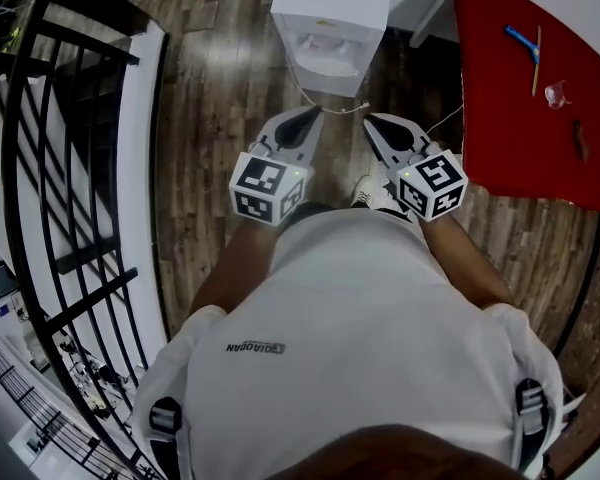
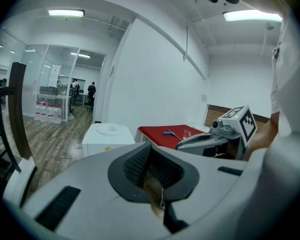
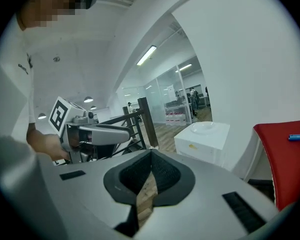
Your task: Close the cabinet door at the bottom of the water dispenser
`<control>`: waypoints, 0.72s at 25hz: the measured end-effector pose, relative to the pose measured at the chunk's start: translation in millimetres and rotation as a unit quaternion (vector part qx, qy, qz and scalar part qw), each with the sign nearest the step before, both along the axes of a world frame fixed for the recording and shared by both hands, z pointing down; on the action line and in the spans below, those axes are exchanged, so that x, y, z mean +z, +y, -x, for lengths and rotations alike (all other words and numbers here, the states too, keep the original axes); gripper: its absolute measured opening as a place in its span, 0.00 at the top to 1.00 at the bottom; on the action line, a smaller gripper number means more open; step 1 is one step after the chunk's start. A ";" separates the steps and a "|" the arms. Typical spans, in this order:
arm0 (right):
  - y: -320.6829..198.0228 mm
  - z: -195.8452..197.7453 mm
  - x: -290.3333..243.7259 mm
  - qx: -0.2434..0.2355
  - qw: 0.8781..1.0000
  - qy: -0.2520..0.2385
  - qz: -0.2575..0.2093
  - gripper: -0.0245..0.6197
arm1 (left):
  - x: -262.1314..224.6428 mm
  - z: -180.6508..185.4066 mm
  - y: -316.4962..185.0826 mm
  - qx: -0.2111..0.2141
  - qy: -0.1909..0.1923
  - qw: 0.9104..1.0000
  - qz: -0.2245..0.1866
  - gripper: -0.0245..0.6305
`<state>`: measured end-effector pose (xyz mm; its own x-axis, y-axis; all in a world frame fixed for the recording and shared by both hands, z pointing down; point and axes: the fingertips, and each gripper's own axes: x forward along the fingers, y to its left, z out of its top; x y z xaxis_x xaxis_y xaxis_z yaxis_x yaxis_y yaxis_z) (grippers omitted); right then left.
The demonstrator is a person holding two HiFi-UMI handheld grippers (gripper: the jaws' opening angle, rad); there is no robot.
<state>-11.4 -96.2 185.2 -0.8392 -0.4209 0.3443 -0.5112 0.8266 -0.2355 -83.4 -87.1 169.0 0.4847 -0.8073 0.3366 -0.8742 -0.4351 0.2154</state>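
The white water dispenser [image 1: 330,28] stands on the wood floor ahead of the person, seen from above; its bottom cabinet door is hidden from this angle. It also shows in the left gripper view as a white box [image 2: 107,134] and in the right gripper view [image 3: 202,136]. My left gripper [image 1: 306,118] and right gripper [image 1: 376,124] are held side by side in front of the person's chest, well short of the dispenser. Both are shut with nothing between the pads. Each gripper view shows its own closed jaws [image 2: 150,151] [image 3: 150,159] and the other gripper beside it.
A red table [image 1: 540,78] with a blue tool [image 1: 523,40] and small items stands at the right. A black railing [image 1: 70,168] runs down the left side. A thin white cable [image 1: 335,108] lies on the floor in front of the dispenser.
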 end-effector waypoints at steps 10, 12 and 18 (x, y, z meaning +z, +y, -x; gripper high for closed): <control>-2.8 -32.1 -42.5 -0.031 0.999 -0.040 -0.013 0.92 | -26.6 -35.9 3.4 -0.022 0.032 0.999 -0.023 0.97; -4.7 -37.0 -41.8 -0.037 0.998 -0.049 -0.014 0.92 | -30.3 -41.2 2.5 -0.027 0.037 0.999 -0.029 0.97; 2.7 -38.5 -47.4 -0.068 0.994 -0.083 0.006 0.93 | -40.6 -40.1 9.7 -0.043 0.023 0.998 -0.041 0.97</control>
<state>27.2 -93.5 137.8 -0.9337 -0.2965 0.2005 -0.3482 0.8823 -0.3167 -43.3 -77.3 128.4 0.4260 -0.8706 0.2463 -0.8991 -0.3771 0.2222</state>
